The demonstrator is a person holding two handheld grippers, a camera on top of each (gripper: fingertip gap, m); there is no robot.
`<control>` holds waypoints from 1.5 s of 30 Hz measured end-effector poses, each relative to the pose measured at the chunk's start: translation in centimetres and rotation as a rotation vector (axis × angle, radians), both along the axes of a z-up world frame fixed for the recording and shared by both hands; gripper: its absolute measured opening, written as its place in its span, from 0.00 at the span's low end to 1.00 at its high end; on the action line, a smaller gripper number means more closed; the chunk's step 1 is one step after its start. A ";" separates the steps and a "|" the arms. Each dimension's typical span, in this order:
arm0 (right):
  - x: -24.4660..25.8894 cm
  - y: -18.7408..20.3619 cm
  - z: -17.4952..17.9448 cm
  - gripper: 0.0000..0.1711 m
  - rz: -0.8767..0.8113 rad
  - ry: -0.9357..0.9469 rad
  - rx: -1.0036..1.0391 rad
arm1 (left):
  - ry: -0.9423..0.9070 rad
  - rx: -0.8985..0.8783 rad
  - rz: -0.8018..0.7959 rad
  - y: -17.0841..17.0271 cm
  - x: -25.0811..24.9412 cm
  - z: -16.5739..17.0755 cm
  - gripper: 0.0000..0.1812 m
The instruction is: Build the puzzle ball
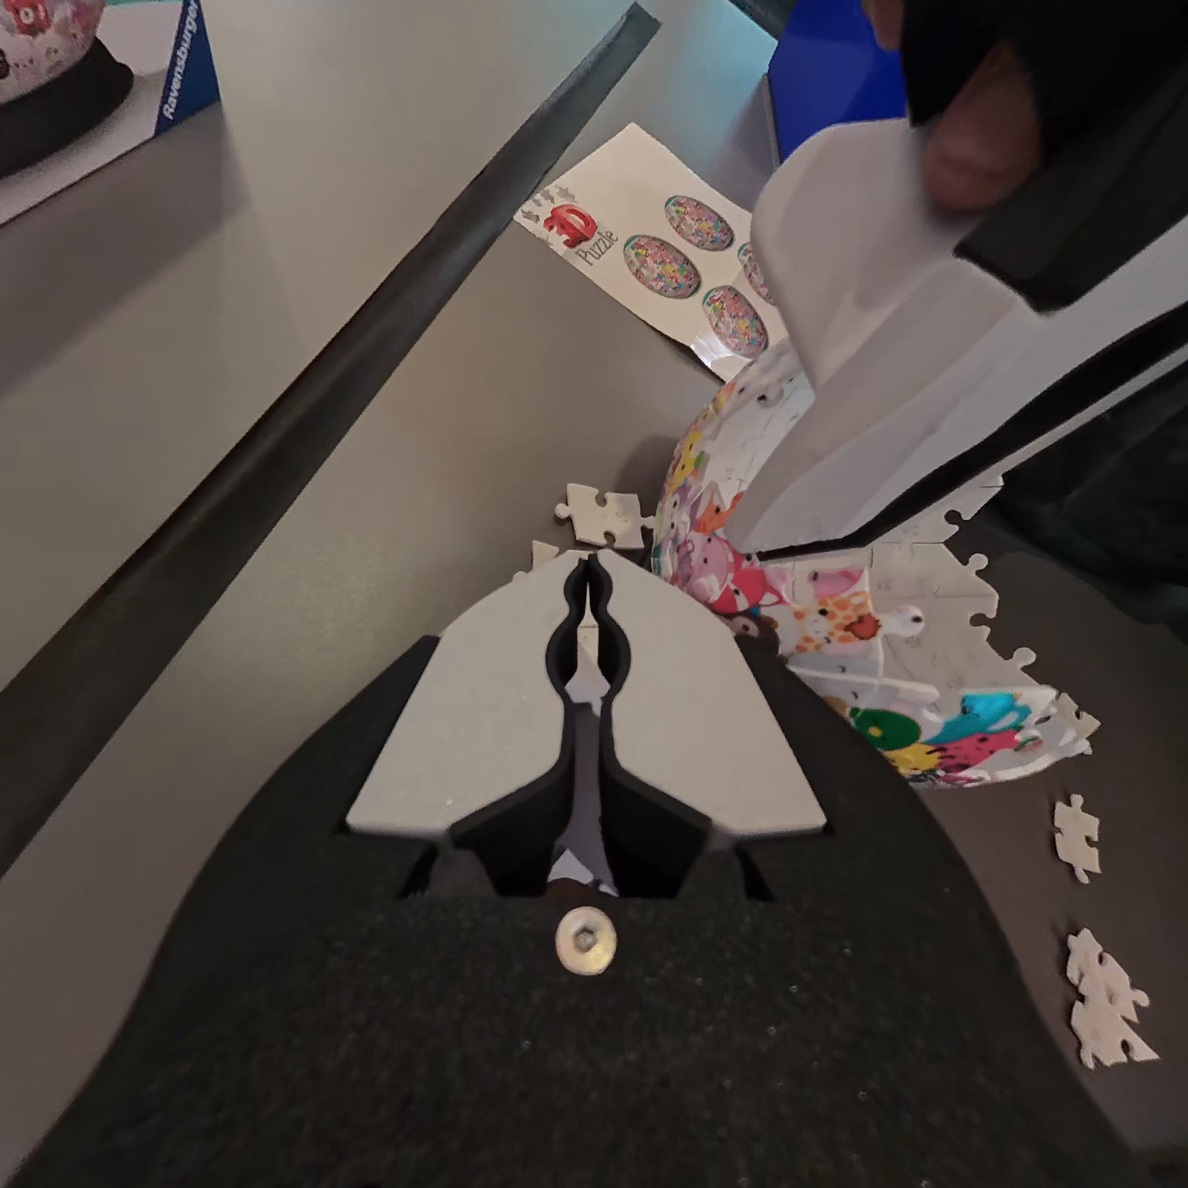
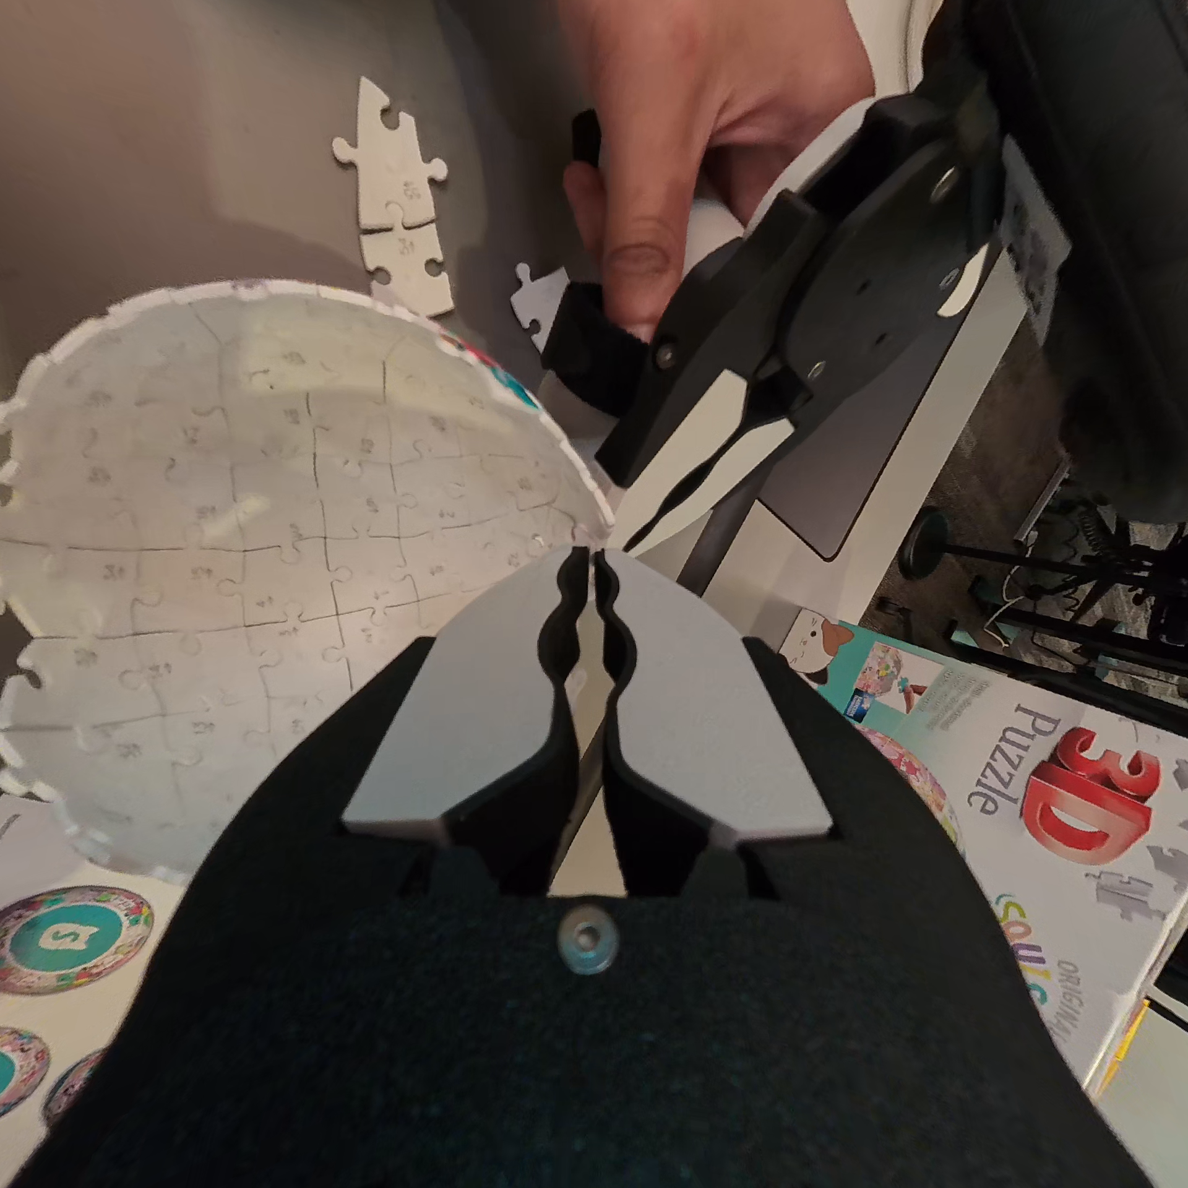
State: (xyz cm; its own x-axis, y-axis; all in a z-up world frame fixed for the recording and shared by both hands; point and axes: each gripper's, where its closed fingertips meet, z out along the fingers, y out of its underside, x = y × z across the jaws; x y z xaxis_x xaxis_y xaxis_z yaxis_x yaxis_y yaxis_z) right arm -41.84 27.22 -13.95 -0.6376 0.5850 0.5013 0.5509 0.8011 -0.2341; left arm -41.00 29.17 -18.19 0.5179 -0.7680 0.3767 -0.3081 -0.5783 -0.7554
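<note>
The half-built puzzle ball [image 1: 829,617] is an open shell on the grey table, colourful outside and white inside [image 2: 257,514]. My right gripper [image 2: 591,554] is shut with its tips on the shell's rim; in the left wrist view it [image 1: 755,549] comes down from the upper right onto that rim. My left gripper [image 1: 590,566] is shut, its tips just left of the ball. It [image 2: 627,537] almost touches the right gripper's tips at the rim. White shows through its gap; I cannot tell whether a piece is pinched.
Loose white pieces lie by the ball [image 1: 601,521] and to its right [image 1: 1075,836], [image 1: 1106,1003]; a two-piece strip [image 2: 398,193] lies behind. A picture leaflet [image 1: 643,244] and the puzzle box [image 2: 1028,803] are nearby. A dark gap [image 1: 386,289] splits the tabletop. A hand [image 2: 675,128] holds the left gripper. Some 5 cm of space lies between my two pairs of fingers.
</note>
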 end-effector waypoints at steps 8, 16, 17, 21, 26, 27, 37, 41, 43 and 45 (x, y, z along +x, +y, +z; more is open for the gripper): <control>-0.1 0.3 -0.1 0.01 -0.015 -0.004 0.011 | -0.001 -0.020 -0.019 -0.4 0.1 -0.4 0.00; -0.2 0.2 -0.1 0.01 -0.023 -0.005 0.023 | 0.008 -0.019 -0.020 -0.4 0.1 -0.6 0.00; -0.2 0.3 -0.1 0.01 -0.023 -0.004 0.024 | 0.010 -0.018 -0.020 -0.4 0.1 -0.6 0.00; -0.3 0.3 -0.1 0.01 -0.022 -0.006 0.030 | 0.018 -0.022 -0.019 -0.4 0.1 -0.9 0.00; -0.3 0.3 -0.1 0.01 -0.026 -0.008 0.051 | 0.012 -0.027 -0.014 -0.3 0.0 -0.9 0.00; -0.3 0.3 -0.1 0.01 -0.027 -0.009 0.053 | 0.008 -0.027 -0.014 -0.3 0.0 -0.9 0.00; -0.3 0.4 -0.2 0.02 -0.030 -0.004 0.049 | -0.007 -0.033 -0.018 -0.4 0.1 -0.8 0.00; -0.3 0.5 -0.2 0.02 -0.031 -0.004 0.051 | -0.010 -0.034 -0.018 -0.4 0.1 -0.8 0.00; -0.3 0.5 -0.2 0.02 -0.035 -0.003 0.050 | -0.011 -0.034 -0.015 -0.3 0.1 -0.8 0.00; -0.3 0.6 -0.2 0.02 -0.039 -0.003 0.052 | -0.012 -0.033 -0.014 -0.3 0.1 -0.8 0.00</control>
State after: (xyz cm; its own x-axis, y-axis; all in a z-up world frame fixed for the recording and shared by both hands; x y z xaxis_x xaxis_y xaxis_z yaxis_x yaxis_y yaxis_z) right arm -42.13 27.82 -14.10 -0.6166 0.5826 0.5295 0.5823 0.7901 -0.1913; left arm -40.94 28.86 -18.97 0.5023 -0.7621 0.4085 -0.3073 -0.5989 -0.7395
